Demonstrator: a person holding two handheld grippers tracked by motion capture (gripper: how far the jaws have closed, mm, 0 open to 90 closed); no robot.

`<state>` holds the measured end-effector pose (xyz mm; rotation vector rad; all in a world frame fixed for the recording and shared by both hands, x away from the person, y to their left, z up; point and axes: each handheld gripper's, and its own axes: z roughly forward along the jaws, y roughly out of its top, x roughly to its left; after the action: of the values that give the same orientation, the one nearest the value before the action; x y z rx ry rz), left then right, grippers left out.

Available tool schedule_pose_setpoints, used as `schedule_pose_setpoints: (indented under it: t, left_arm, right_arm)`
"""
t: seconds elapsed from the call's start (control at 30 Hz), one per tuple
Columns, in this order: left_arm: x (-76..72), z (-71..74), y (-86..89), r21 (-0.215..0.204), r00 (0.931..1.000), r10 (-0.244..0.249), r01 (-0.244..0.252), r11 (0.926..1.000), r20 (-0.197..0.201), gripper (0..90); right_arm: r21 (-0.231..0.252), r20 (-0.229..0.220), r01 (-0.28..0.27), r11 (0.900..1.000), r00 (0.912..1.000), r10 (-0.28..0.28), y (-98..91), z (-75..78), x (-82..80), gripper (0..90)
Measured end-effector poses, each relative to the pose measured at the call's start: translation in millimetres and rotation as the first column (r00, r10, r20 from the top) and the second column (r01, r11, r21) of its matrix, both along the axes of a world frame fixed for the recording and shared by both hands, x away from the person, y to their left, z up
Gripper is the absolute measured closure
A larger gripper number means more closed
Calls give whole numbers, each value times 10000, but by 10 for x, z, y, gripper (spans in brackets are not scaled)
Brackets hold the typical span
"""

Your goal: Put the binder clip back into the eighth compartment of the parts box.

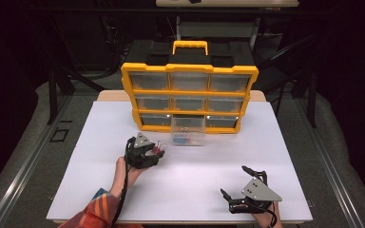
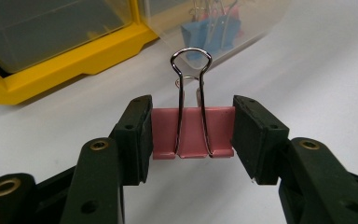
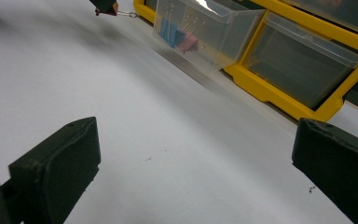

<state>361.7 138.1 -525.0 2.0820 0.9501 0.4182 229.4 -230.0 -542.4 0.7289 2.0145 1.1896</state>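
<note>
So we've got the pink binder clip (image 2: 193,133) pinched in the left gripper (image 2: 192,135); the jaws press on its two side ends, and it looks lifted just off the white table (image 1: 185,190), a little short of the pulled-out clear drawer (image 1: 188,130); that drawer sits in front of the bottom row of the yellow organizer (image 1: 190,97) and already has blue clips (image 2: 209,32) and at least one pink one in it. Our guess at progress: the pickup is done, the carry is most of the way there, and what's left is getting the clip over the drawer rim and letting go.

Orientation-wise, the clip's wire handles (image 2: 191,65) stick out forward, away from the gripper and toward the drawer; its folded back edge faces back at the camera; the long axis of the pink body runs straight across between the jaws.

The right gripper (image 1: 240,183) hangs low near our edge of the table, jaws spread wide with nothing in them; we reckon it's just waiting.
</note>
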Motion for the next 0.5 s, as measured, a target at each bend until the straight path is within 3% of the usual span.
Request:
schedule_pose_setpoints:
  t: [0.5]
  left_arm:
    - [207,92,76,-33,9998,140,-141,9999,-169,497]
  right_arm:
    - [-18,-21,87,10000,10000,-87,-2,2,-11,4]
